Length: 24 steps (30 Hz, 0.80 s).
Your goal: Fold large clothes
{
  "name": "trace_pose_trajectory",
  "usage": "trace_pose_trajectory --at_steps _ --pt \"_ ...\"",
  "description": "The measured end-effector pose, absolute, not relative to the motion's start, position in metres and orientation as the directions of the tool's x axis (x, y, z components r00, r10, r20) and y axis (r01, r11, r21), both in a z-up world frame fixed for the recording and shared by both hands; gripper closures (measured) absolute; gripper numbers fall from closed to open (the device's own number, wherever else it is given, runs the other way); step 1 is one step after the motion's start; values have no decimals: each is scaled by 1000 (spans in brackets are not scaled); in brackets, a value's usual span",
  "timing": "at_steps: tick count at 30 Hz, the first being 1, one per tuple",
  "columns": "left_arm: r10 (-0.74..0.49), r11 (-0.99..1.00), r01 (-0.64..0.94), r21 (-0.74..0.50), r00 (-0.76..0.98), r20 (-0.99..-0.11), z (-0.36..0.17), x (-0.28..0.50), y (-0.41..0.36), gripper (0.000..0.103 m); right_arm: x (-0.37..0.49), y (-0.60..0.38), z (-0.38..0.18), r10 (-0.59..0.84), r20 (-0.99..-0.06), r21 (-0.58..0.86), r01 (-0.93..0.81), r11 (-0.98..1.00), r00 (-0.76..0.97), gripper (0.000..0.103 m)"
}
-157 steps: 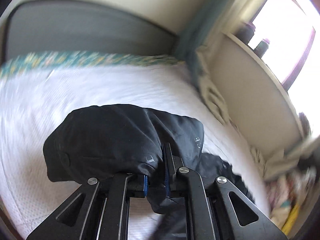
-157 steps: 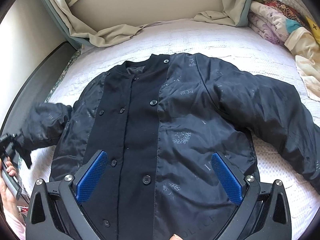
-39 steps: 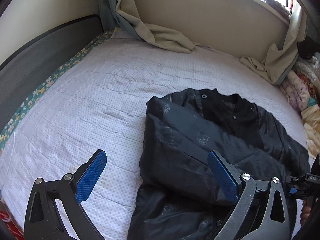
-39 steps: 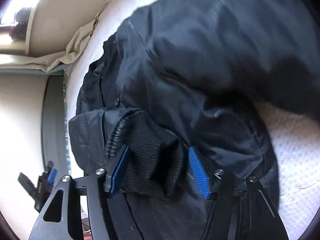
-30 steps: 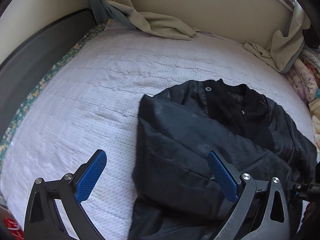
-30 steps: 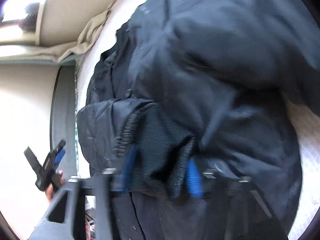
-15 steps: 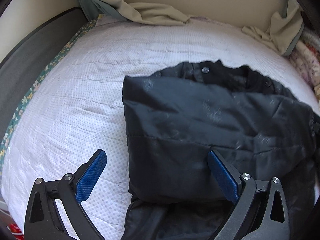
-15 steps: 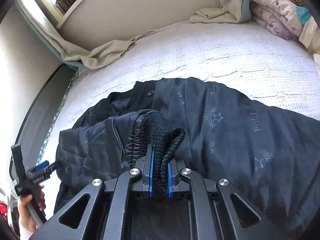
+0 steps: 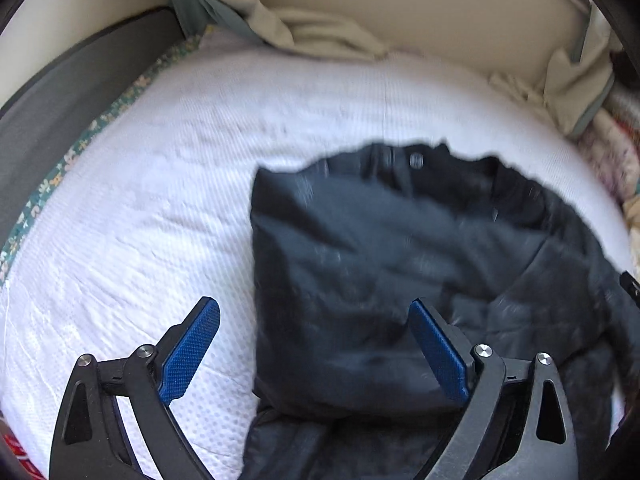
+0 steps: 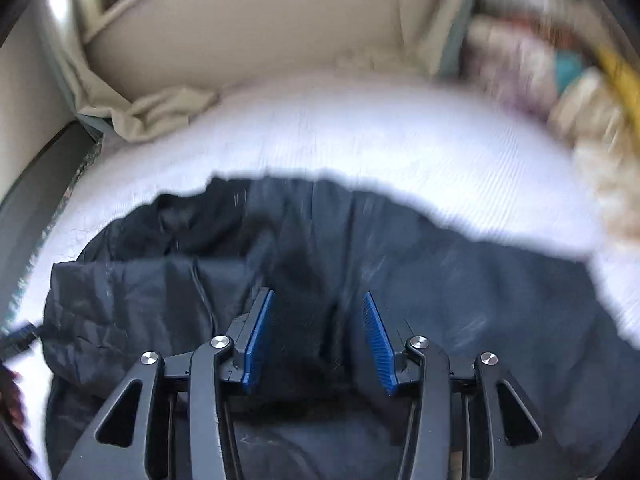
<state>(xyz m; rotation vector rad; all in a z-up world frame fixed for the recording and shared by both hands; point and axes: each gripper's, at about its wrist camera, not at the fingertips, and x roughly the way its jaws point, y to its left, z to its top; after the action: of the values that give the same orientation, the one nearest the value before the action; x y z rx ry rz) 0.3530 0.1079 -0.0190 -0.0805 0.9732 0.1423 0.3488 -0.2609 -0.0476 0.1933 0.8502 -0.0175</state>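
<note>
A black padded jacket (image 9: 400, 272) lies on the white bedspread (image 9: 160, 200), its sleeves folded across its front. My left gripper (image 9: 316, 348) hovers over the jacket's left edge; its jaws stand wide and are closing slightly, and its blue pads (image 9: 192, 348) touch nothing. In the right wrist view the jacket (image 10: 460, 300) fills the lower half. My right gripper (image 10: 318, 340) is opening just above it. Dark, blurred fabric shows between the pads (image 10: 258, 340), which no longer press on it. The left gripper's tip (image 10: 20, 336) shows at the far left edge.
A grey bed frame (image 9: 60, 92) with a flowered sheet edge runs along the left. Beige curtains (image 9: 312, 32) bunch against the wall behind the bed. A pile of coloured bedding (image 10: 540, 64) sits at the right. A person's hand (image 10: 10, 400) holds the left gripper.
My right gripper, shut on the knit cuff half a second ago, has spread its jaws and let it go. The left gripper has sunk a little toward the jacket.
</note>
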Motion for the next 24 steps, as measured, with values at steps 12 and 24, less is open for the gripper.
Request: trace_pose_trajectory --at_steps 12,24 --pt "33 995 -97 -11 440 -898 -69 370 100 41 358 -229 -103 230 -836 211 -95 973 498 90" --pt "19 988 -147 -52 442 -897 -113 380 110 16 355 -227 -137 222 -825 204 -93 975 520 90"
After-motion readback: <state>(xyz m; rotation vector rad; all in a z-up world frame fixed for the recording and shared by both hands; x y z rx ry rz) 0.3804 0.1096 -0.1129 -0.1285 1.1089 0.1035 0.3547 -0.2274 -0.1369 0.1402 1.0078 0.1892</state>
